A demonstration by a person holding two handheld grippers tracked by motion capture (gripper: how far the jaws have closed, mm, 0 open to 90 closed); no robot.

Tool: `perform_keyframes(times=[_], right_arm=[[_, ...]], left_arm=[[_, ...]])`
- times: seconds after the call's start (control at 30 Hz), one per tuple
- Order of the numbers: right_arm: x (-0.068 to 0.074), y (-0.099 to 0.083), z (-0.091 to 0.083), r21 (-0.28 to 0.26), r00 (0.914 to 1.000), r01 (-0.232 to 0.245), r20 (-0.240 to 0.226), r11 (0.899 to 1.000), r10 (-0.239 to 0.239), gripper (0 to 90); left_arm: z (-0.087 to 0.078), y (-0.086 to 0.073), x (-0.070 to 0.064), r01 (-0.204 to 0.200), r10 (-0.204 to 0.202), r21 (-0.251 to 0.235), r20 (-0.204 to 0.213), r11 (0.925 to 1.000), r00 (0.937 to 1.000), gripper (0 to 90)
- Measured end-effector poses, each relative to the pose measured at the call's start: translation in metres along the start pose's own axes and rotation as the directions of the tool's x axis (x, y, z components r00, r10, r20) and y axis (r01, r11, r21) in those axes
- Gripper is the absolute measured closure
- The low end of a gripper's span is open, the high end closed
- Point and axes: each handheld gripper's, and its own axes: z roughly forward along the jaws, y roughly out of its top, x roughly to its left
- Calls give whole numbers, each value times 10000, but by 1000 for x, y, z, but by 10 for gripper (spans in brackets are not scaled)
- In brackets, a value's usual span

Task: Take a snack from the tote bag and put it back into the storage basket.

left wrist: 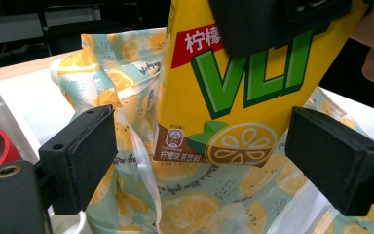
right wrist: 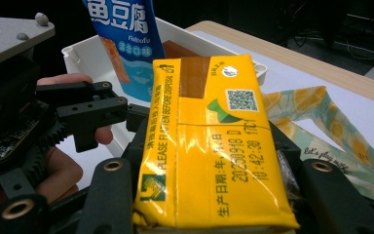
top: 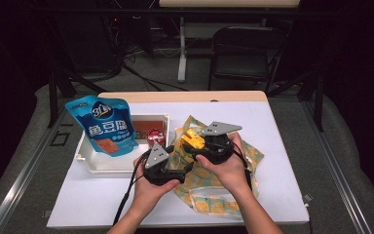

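Carton (right wrist: 214, 146) is clamped in right gripper (top: 209, 141), centre of frame, long axis toward bag (left wrist: 126, 97) mouth; left gripper (top: 168, 168) held wide open, empty, just below-left

Yellow lemon tea carton (left wrist: 233, 97) hangs between open left tongs (left wrist: 214, 156), before a lemon-print plastic bag (left wrist: 126, 97)

Carton (left wrist: 233, 92) top behind right gripper (left wrist: 277, 22)

High view looks down on the table (top: 282, 146); both gripper views (close-up) share the carton (right wrist: 209, 146).
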Motion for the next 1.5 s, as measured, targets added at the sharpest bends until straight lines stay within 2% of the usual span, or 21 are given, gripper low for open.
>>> perform_keyframes(times=[0.07, 0.1, 0.13, 0.23, 0.33, 0.37, 0.4, 0.43, 0.5, 0.57, 0.63, 0.9, 1.07, 1.2, 1.27, 1.37, 1.5], right_arm=[[0, -1, 0, 34, 10000, -1, 10, 10000, 1, 515], [0, -1, 1, 23, 10000, -15, -28, 10000, 15, 514], [1, -1, 1, 53, 10000, -21, -63, 10000, 22, 515], [5, 0, 3, 18, 9998, -4, -184, 10000, 4, 514], [10, 1, 4, 89, 9996, 73, -282, 9999, -71, 514], [12, 2, 4, 98, 9995, 91, -317, 9999, -87, 514], [14, 2, 5, 85, 9994, 74, -326, 9999, -71, 514], [15, 2, 5, 114, 9993, 114, -360, 9999, -110, 514], [18, 2, 6, 134, 9991, 127, -398, 9998, -122, 514], [20, 2, 7, 117, 9991, 67, -408, 9999, -62, 514], [22, 2, 8, 143, 9992, 80, -387, 9999, -75, 514], [27, 1, 11, 183, 9990, 1, -440, 9998, 7, 513], [29, 0, 13, 263, 9993, 95, -356, 9996, -85, 508], [28, -1, 15, 164, 9988, -22, -498, 9999, 31, 490], [29, -2, 15, -3, 9982, 74, -596, 10000, -74, 443], [28, -2, 12, -195, 9966, 64, -815, 9998, -80, 299], [25, -3, 6, -355, 9952, 20, -982, 9994, -55, 241]], left_arm=[[0, 0, -2, -82, 82, -45, 142, 10000, 9999, 127], [0, 0, -5, -165, 165, -120, -24, 9998, 9999, 127], [1, 0, -6, -263, 264, -110, 37, 9996, 9996, 119], [2, 1, -6, -245, 244, 30, 127, 9997, 9996, 109], [5, 0, -6, -198, 197, 101, 33, 9998, 9998, 89], [6, 0, -7, -132, 132, 9, -132, 9999, 9998, 86], [7, -1, -7, -96, 96, 2, -32, 10000, 9999, 85], [6, 0, -7, -203, 204, 65, -95, 9998, 9997, 83], [6, -1, -10, -358, 353, -117, -398, 9993, 9986, 110], [6, -1, -10, -339, 329, -181, -540, 9993, 9980, 117], [6, -1, -10, -181, 168, -219, -559, 9996, 9983, 144], [6, -2, -9, -215, 207, -195, -421, 9996, 9989, 192], [4, -4, -10, -359, 346, -216, -585, 9991, 9977, 227], [1, -6, -12, -358, 335, -285, -784, 9990, 9964, 259], [0, -6, -9, -94, 73, -297, -703, 9995, 9975, 269], [-1, -10, -2, 188, -199, -160, -767, 9997, 9969, 275], [-4, -15, 4, 384, -395, -145, -866, 9992, 9955, 279]])
